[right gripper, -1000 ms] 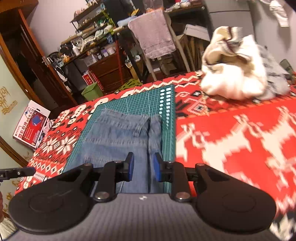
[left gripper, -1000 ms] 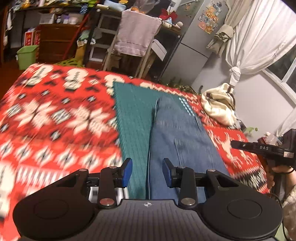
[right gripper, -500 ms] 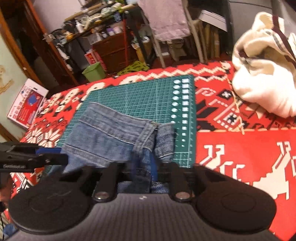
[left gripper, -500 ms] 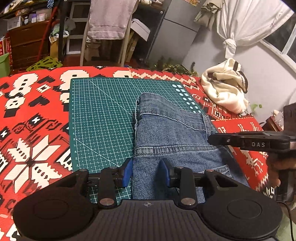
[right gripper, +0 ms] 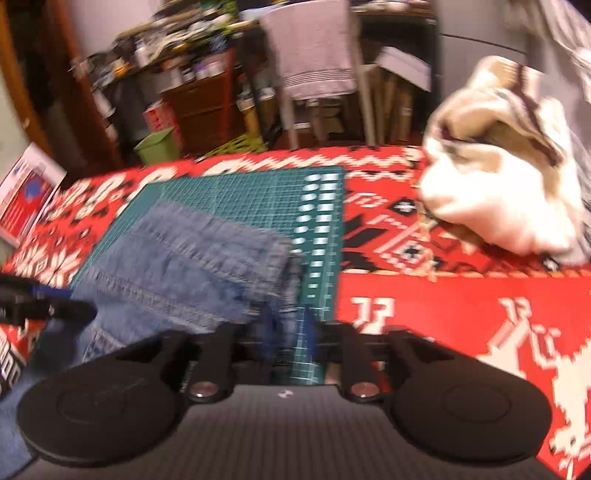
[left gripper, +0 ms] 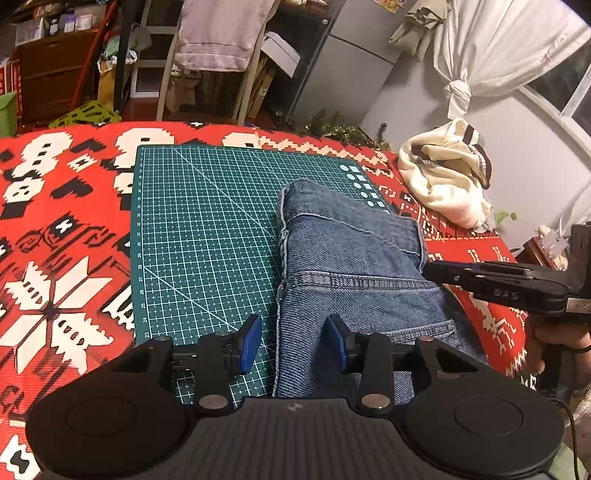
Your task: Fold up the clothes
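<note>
Jeans (left gripper: 354,266) lie on green mat (left gripper: 207,221) over red blanket (left gripper: 62,236).

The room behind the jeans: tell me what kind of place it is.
Most likely a cluttered room in a home. A towel hangs over a chair, a fridge stands beside a curtained window, and the jeans lie on a cutting mat over a patterned blanket.

The green cutting mat (left gripper: 207,229) bears ruler numbers along its left edge, with 23 to 27 legible. Lettering on the right gripper (left gripper: 428,267) is too blurred to read.
</note>
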